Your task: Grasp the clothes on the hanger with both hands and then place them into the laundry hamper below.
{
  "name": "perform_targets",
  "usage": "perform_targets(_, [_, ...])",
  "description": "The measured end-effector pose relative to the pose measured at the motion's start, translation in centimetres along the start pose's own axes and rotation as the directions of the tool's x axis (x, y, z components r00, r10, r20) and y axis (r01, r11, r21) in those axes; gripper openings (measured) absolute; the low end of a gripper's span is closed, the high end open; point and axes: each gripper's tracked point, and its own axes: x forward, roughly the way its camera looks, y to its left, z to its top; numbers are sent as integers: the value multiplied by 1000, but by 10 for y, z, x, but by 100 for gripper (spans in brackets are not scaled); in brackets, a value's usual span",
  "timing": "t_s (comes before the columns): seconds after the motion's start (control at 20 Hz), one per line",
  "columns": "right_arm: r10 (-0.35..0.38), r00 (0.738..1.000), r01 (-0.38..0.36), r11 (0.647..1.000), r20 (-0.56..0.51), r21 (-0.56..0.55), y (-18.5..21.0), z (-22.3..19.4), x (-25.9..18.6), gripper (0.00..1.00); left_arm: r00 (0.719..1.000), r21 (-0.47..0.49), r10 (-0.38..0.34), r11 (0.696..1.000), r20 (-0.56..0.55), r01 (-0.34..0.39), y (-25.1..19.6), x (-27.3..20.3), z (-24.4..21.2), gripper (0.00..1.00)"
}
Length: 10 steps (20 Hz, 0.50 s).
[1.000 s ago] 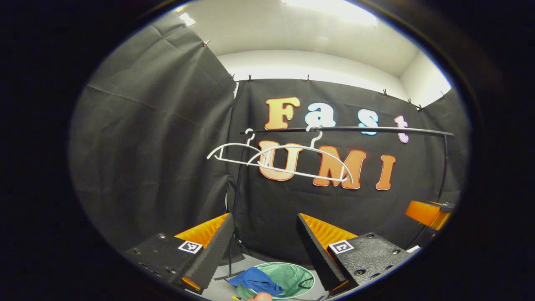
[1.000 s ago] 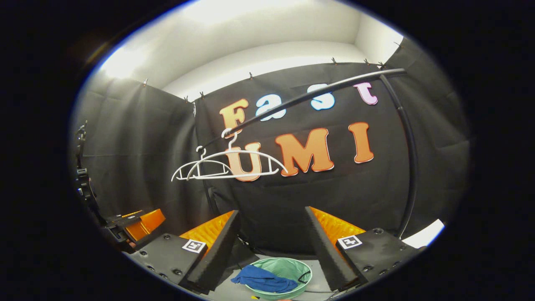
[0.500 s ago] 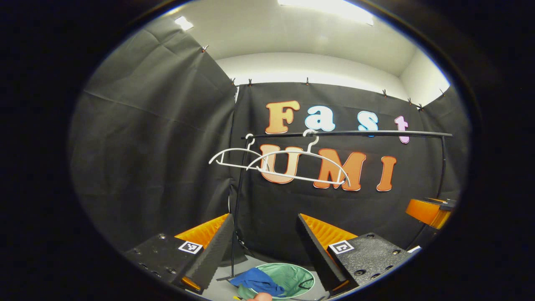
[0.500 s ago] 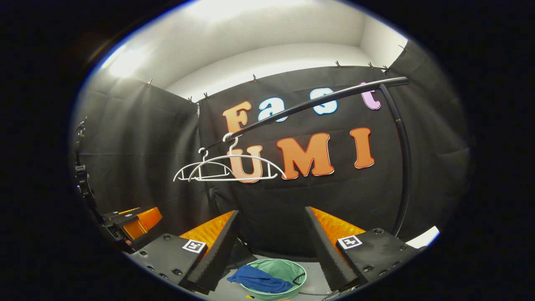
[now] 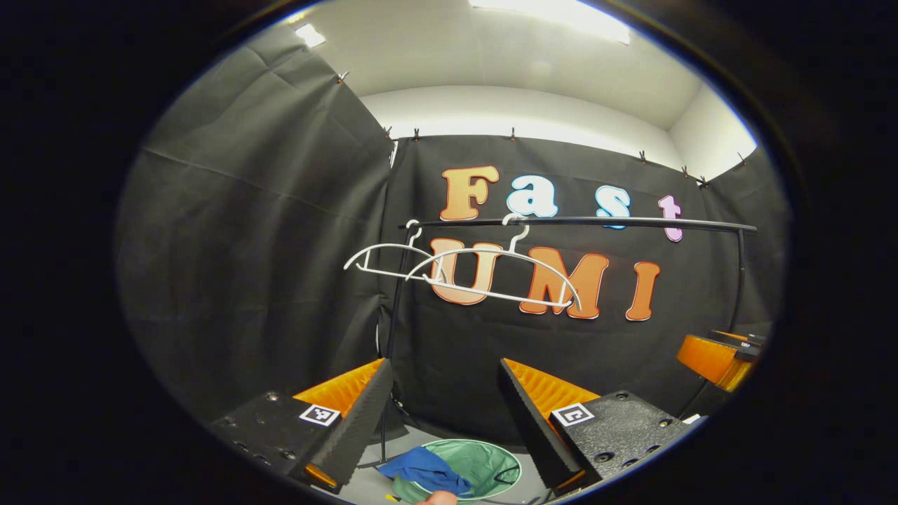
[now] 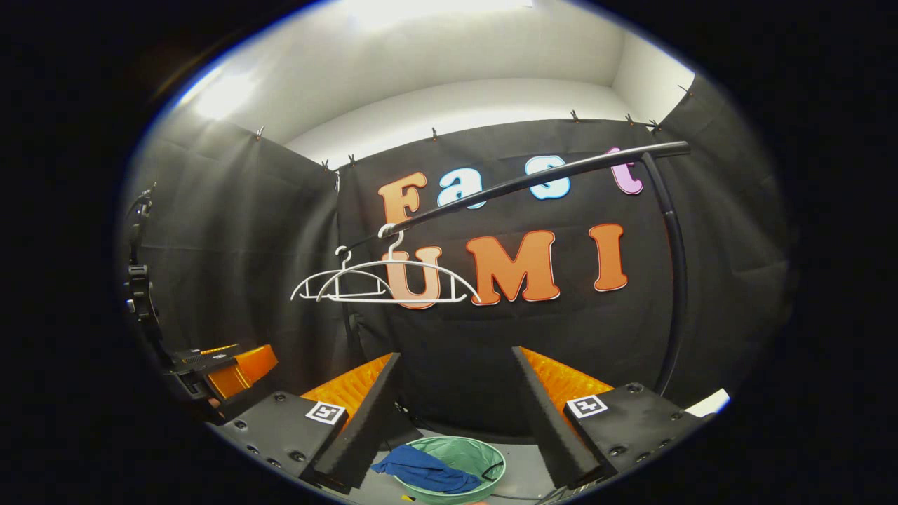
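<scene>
We hold both hand-held grippers, left (image 5: 440,410) and right (image 6: 456,407), jaws apart and empty, above the blue garment (image 6: 423,468) draped over the green hamper (image 6: 484,456); two white hangers (image 6: 382,280) hang bare.

We note each gripper, left gripper (image 5: 440,414) and right gripper (image 6: 456,414), has textured black screw-studded finger mounts bearing square black-and-white markers, with ribbed inner faces.

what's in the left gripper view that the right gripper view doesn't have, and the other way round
Left gripper view: the right hand-held gripper at its right edge, a fingertip at the bottom, a ceiling light.
Right gripper view: the left hand-held gripper at its left edge, below a black stand.
Both: two bare white hangers on the black rail, a blue garment draped over the green hamper rim, each view's own fingers apart.
</scene>
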Motion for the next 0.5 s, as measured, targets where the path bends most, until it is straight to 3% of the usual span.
perform_targets(0.05, [-2, 1000, 2, 1000, -2, 3, -1, -1, 1, 99, 1000, -4, 2, 1000, -4, -2, -1, -1, -2, 95])
perform_targets(0.5, [-15, 1000, 15, 1000, -17, 15, -6, -6, -1, 99, 1000, -10, 3, 1000, -13, -3, 3, -3, -6, 92])
